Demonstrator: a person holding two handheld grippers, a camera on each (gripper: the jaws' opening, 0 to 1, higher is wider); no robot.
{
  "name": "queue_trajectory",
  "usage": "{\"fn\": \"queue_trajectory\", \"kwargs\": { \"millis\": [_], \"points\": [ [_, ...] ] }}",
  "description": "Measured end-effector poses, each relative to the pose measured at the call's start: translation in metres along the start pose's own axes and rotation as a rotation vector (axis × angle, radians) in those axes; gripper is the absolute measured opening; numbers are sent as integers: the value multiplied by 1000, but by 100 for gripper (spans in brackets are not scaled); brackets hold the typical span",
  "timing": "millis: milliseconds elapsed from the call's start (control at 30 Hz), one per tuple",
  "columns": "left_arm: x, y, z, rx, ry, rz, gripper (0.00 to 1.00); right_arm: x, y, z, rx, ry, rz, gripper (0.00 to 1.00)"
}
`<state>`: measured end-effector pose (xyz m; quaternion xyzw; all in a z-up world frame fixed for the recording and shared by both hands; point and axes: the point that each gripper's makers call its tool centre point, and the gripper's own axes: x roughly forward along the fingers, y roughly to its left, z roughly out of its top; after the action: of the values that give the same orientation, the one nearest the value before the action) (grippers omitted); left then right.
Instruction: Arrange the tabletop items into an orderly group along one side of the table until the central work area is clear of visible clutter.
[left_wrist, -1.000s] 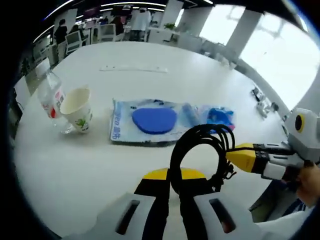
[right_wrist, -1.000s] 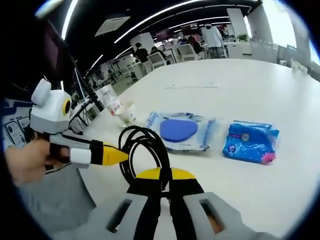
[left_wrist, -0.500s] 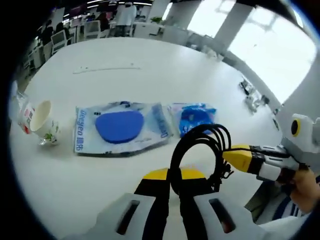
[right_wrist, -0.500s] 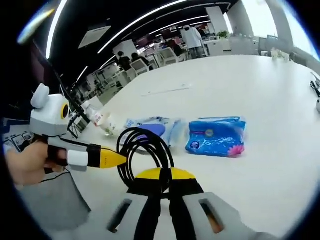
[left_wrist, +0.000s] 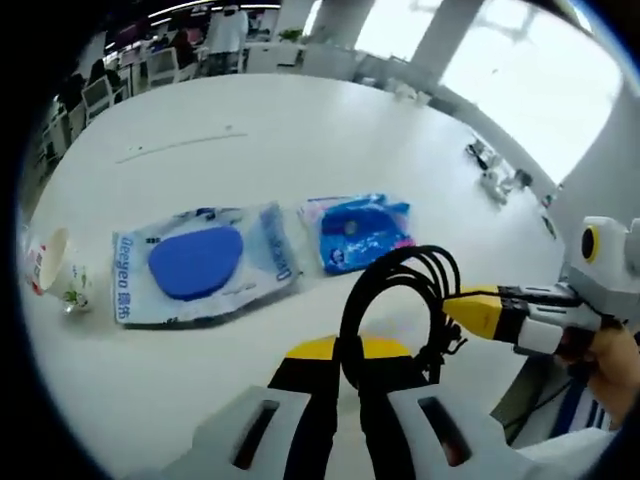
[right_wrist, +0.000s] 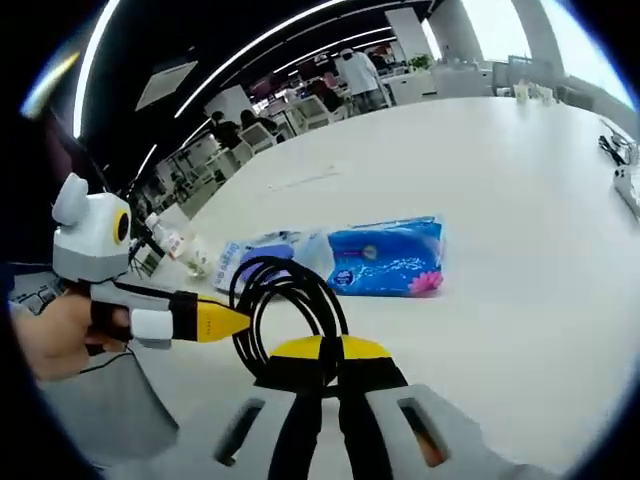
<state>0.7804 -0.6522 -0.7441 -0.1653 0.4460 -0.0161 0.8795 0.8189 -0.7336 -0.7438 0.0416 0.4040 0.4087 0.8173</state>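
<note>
In the left gripper view, the left gripper (left_wrist: 347, 375) had its fingers pressed narrow on a coiled black cable (left_wrist: 392, 300), held up above the white worktop (left_wrist: 300, 130). The right gripper (left_wrist: 470, 310) reached in from the right, its yellow tip against the coil. On the worktop lay a clear pouch with a blue pad inside (left_wrist: 196, 262), a blue tissue pack (left_wrist: 358, 230) just beside it, and farther left a paper cup (left_wrist: 62, 280) whose inside could not be made out.

In the right gripper view, the right gripper (right_wrist: 322, 375) likewise had its fingers closed on the cable (right_wrist: 280, 305), the left gripper (right_wrist: 215, 320) touching the loop. The tissue pack (right_wrist: 385, 258) lay ahead, the pouch (right_wrist: 258, 255) beside it, partly hidden behind the coil.
</note>
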Motion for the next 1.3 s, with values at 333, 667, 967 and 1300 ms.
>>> {"fn": "queue_trajectory", "kwargs": {
  "millis": [333, 667, 967, 1300],
  "points": [
    [12, -3, -9, 53, 37, 13, 1, 6, -12, -17, 41, 36, -1, 0],
    [21, 1, -9, 29, 52, 22, 1, 10, -16, -16, 67, 48, 6, 0],
    [34, 8, -13, 64, 85, 31, 1, 19, -22, -24, 57, 69, 5, 0],
    [46, 8, -14, 53, 106, 25, 2, 24, -31, -31, 70, 79, -4, 0]
  ]
}}
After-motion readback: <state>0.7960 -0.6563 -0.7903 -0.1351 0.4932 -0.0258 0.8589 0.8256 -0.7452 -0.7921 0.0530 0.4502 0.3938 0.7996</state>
